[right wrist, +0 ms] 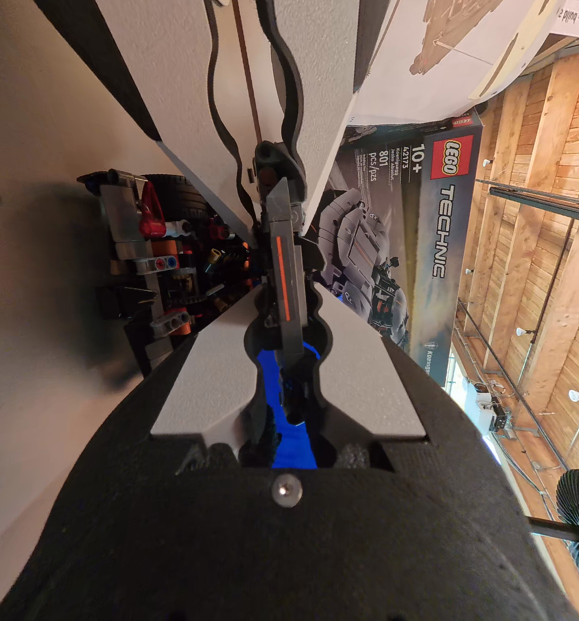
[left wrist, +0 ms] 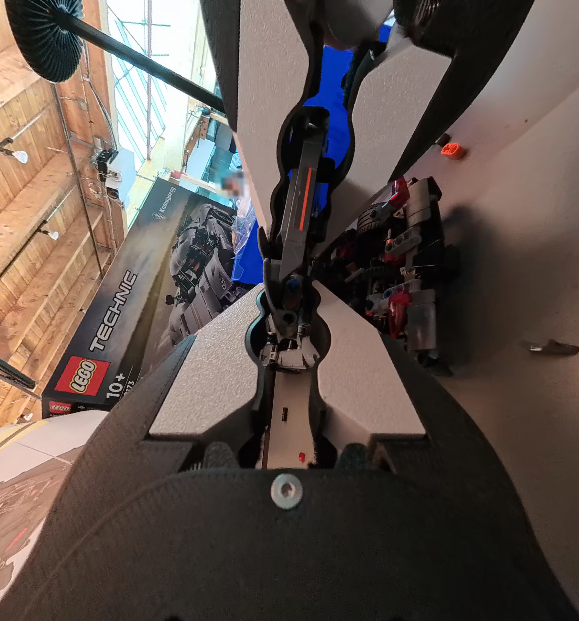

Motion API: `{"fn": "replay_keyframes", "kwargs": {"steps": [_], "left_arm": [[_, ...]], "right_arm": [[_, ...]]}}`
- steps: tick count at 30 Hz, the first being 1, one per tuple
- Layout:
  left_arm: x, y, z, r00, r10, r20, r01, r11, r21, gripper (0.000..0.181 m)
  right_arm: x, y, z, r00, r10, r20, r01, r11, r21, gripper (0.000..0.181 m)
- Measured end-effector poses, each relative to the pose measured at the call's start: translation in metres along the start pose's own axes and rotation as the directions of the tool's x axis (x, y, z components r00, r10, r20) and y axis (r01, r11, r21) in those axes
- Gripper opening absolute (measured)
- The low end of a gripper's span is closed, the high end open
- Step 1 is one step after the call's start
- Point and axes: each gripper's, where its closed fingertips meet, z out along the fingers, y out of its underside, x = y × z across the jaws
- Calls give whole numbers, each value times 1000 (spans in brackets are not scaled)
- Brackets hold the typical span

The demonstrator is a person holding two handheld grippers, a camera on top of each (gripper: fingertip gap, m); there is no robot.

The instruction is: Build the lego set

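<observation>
With my left claw [left wrist: 290, 322] and right claw [right wrist: 283, 302] each clamped on one end of the grey panel subassembly [left wrist: 298, 205], held above the surface [left wrist: 533, 268] beside the car chassis [left wrist: 402, 268], I judge it light, rigid, and liable to separate at its pin joints.

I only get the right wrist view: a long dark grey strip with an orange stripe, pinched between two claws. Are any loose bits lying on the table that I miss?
Observer: Yes, a small orange ring-shaped piece lies alone on the pale table, beyond the half-built car.
Operator: Anything else out of my sight?
Observer: A clear plastic bag sits beside the printed cardboard box.
</observation>
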Motion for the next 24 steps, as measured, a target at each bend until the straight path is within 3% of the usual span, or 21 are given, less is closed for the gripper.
{"fn": "replay_keyframes", "kwargs": {"steps": [13,24], "left_arm": [[1,3,2,996,86,21,-85,995,-54,17],[2,4,6,997,71,10,-70,994,-79,17]], "right_arm": [[-4,3,3,1000,-7,24,7,1000,-15,25],[-2,6,5,1000,3,14,-3,1000,-6,20]]}}
